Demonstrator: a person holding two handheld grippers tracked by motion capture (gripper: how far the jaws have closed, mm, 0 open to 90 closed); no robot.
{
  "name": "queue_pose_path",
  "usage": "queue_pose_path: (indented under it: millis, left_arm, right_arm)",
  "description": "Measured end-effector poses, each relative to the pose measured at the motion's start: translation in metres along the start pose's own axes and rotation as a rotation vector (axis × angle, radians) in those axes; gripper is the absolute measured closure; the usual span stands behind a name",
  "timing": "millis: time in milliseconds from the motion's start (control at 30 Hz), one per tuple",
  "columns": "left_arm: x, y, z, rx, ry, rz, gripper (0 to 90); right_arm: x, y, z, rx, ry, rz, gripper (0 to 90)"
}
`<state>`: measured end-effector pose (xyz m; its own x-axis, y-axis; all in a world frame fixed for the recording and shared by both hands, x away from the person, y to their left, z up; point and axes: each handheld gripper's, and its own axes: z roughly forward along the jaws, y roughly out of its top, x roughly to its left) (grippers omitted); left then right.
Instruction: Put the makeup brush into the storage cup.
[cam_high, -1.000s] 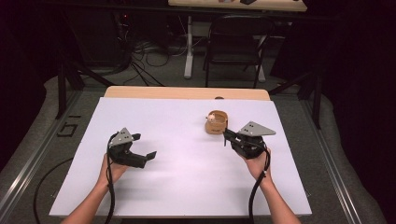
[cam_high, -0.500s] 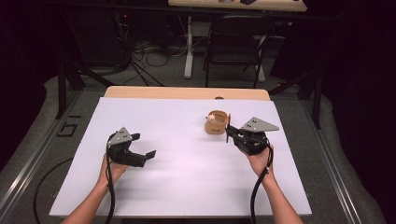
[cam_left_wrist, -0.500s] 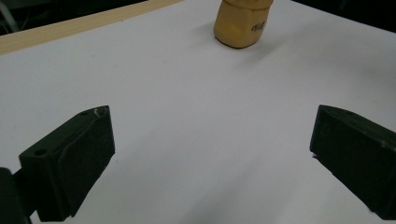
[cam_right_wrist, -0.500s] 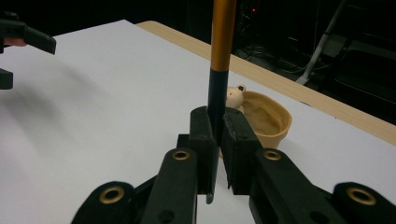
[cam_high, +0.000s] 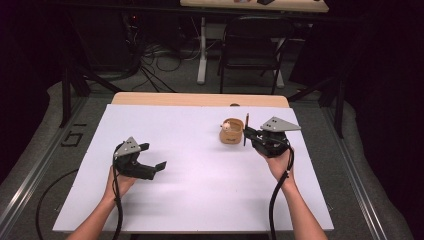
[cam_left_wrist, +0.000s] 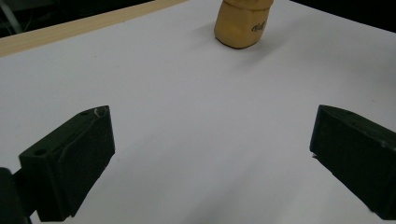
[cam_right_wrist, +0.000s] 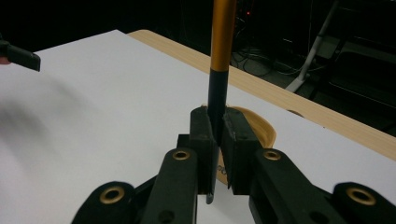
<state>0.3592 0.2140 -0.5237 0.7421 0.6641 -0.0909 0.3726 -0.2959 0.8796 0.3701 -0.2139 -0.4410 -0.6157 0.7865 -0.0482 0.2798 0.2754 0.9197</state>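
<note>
Your right gripper (cam_right_wrist: 218, 149) sits bottom centre of the right gripper view, jaws pinched tight on a thin stick (cam_right_wrist: 219, 60) w/ a black lower part and an orange-yellow upper part; it looks like a pen or brush but you can't tell which; its long axis runs straight up the frame, nearly upright, w/ a short tail poking out below the pads; in the high view the same gripper (cam_high: 248, 134) is centre-right of frame, the stick (cam_high: 246, 129) standing as a thin dark line at its tip; just left of that tip, touching or nearly so, is the small tan wooden cup (cam_high: 232, 131) w/ something pale inside; so the cup lies to the frame-left of the stick and a bit below its tip, and the right hand is by far the nearer one; judged from that, lowering the stick into the cup means a short shift left then straight down, keeping the axis vertical; your left gripper (cam_high: 150, 160) is lower left of frame, jaws spread wide w/ nothing between them, hovering over the white table sheet (cam_high: 200, 200); in the left gripper view the cup (cam_left_wrist: 240, 23) is far off at top centre
</note>
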Motion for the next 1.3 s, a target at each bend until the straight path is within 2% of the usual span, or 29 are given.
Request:
queue_pose_path:
  millis: [200,733,1000,1133,1300]
  left_arm:
    - [-0.002,0.0,0.001,0.005,0.005,0.013,0.0]
    - [-0.003,0.002,0.002,0.002,0.01,0.026,0.0]
    - [-0.003,0.0,0.0,0.003,0.01,0.024,0.0]
    - [-0.004,0.001,0.0,0.008,0.013,0.042,0.0]
    - [-0.005,0.001,0.001,0.014,0.014,0.045,0.0]
  right_arm:
    - [-0.002,0.013,0.003,-0.015,0.006,-0.007,83.6]
    - [-0.018,0.041,0.009,-0.069,-0.019,-0.026,83.6]
    - [-0.025,0.044,0.017,-0.081,-0.018,-0.016,83.6]
    - [-0.027,0.044,0.023,-0.086,-0.022,-0.012,83.6]
    - [-0.027,0.043,0.032,-0.082,-0.028,-0.017,83.6]
